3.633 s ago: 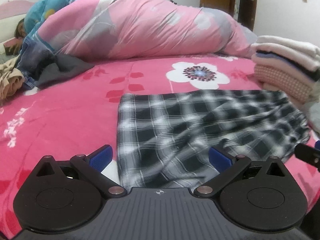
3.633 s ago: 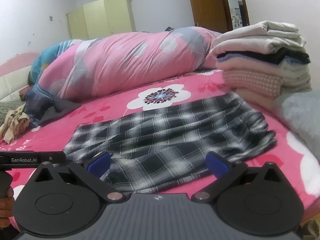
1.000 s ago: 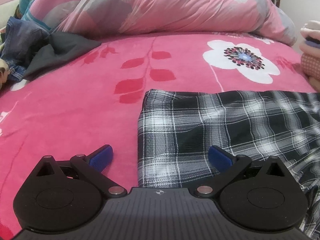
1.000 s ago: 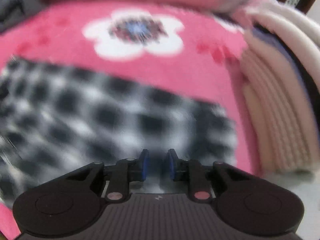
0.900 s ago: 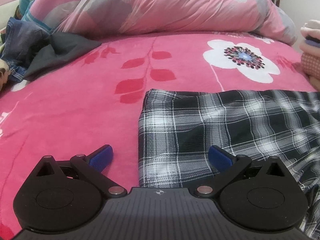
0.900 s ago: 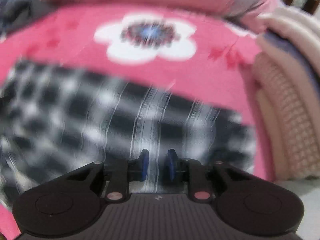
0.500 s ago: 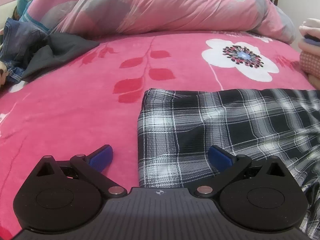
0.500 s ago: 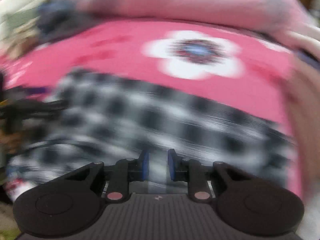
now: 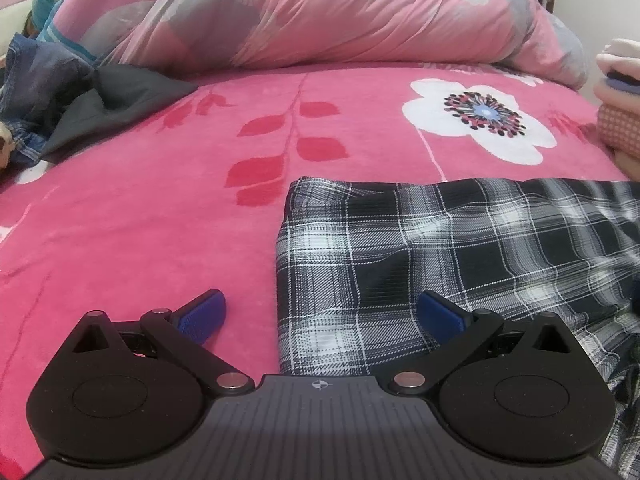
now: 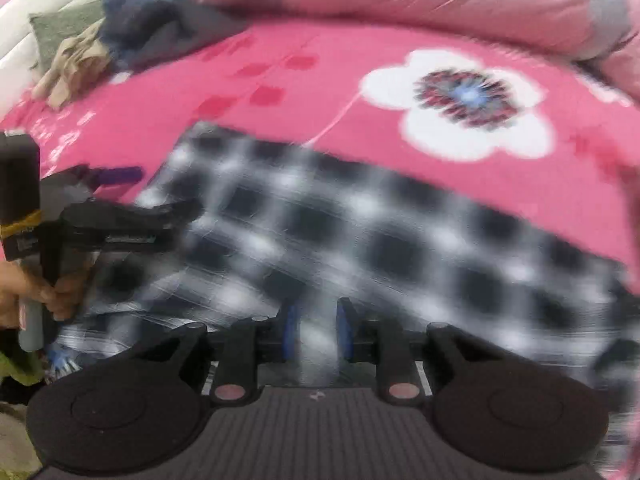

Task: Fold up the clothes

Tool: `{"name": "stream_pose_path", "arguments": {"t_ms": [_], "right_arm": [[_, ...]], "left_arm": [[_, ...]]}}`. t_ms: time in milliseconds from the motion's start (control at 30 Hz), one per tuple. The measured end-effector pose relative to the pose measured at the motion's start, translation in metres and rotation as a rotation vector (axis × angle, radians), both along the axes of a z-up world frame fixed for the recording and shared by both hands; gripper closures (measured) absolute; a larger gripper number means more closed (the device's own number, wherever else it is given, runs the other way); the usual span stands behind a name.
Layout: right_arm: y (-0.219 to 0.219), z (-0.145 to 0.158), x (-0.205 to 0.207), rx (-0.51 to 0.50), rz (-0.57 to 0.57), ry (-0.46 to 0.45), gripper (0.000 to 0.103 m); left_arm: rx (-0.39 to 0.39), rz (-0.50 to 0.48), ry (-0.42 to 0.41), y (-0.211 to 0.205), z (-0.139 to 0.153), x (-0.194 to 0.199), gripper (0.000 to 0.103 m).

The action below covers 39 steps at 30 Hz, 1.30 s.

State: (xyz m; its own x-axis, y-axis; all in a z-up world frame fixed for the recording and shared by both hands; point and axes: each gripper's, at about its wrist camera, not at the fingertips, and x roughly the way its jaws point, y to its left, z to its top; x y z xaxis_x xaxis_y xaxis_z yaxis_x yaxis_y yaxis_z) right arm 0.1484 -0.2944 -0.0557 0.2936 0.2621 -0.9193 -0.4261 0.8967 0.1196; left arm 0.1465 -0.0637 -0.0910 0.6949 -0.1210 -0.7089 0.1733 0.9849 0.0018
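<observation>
my left gripper (image 9: pixel 320 314) is matte black with round pivot discs, silver rivets, a ribbed grey deck bearing a small crosshair mark and royal-blue finger pads (image 9: pixel 202 314), my right gripper (image 10: pixel 316 330) matches it, and my left hand (image 10: pixel 38 290) grips a grey handle beneath a yellow-banded black block.

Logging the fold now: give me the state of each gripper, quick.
Left gripper: open, holding nothing, straddling the left edge of the plaid garment.
Right gripper: jaws nearly shut, plaid fabric seemingly pinched between them; blur prevents certainty.
</observation>
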Motion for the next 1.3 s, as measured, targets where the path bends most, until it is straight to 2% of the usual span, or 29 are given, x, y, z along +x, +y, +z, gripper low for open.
{"name": "stream_pose_path", "arguments": {"t_ms": [33,100,233,300,400,433,500,567,667,767,867,933,1100,1233,1300], "right_arm": [[0.005,-0.007,0.000,-0.002,0.023,0.023,0.080],[0.006,-0.008,0.001,-0.025,0.063,0.012,0.080],[-0.016,0.021,0.002,0.015,-0.039,-0.032,0.080],[-0.034,0.024,0.003,0.022,-0.141,-0.081,0.080],[-0.062,0.016,0.004,0.024,-0.317,-0.156,0.080],[-0.066,0.004,0.006,0.017,-0.345,-0.138,0.080],[-0.067,-0.014,0.002,0.000,-0.328,-0.124,0.079],[-0.061,-0.006,-0.009,-0.048,-0.265,-0.138,0.078],[-0.060,0.011,-0.011,-0.047,-0.268,-0.135,0.078],[-0.056,0.009,0.000,-0.039,-0.296,-0.235,0.078],[-0.060,-0.012,0.015,-0.018,-0.355,-0.227,0.075],[-0.068,-0.021,0.023,0.002,-0.391,-0.220,0.076],[-0.077,-0.001,0.028,0.058,-0.457,-0.297,0.074],[-0.074,-0.019,0.046,0.057,-0.453,-0.235,0.074],[-0.075,-0.030,0.052,0.035,-0.467,-0.235,0.075]], "left_arm": [[0.010,0.000,-0.007,0.000,0.003,-0.002,0.000],[0.027,-0.006,-0.050,0.001,0.012,-0.010,0.000],[0.026,-0.031,-0.128,-0.002,0.033,-0.027,0.000],[0.016,-0.074,-0.135,-0.010,0.040,-0.034,0.000],[0.007,-0.153,-0.098,-0.027,0.040,-0.043,0.000],[0.010,-0.176,-0.070,-0.034,0.037,-0.044,0.000],[0.020,-0.200,-0.012,-0.044,0.027,-0.045,0.000],[0.033,-0.204,0.047,-0.051,0.018,-0.043,0.000],[0.032,-0.186,0.095,-0.053,0.011,-0.042,0.000],[0.021,-0.166,0.116,-0.052,0.011,-0.041,0.000],[0.020,-0.151,0.127,-0.054,0.011,-0.042,0.000],[0.021,-0.143,0.133,-0.055,0.011,-0.043,0.000],[0.031,-0.140,0.132,-0.055,0.011,-0.044,0.000],[0.036,-0.135,0.133,-0.055,0.011,-0.045,0.000],[0.042,-0.135,0.131,-0.056,0.011,-0.045,0.000]]}}
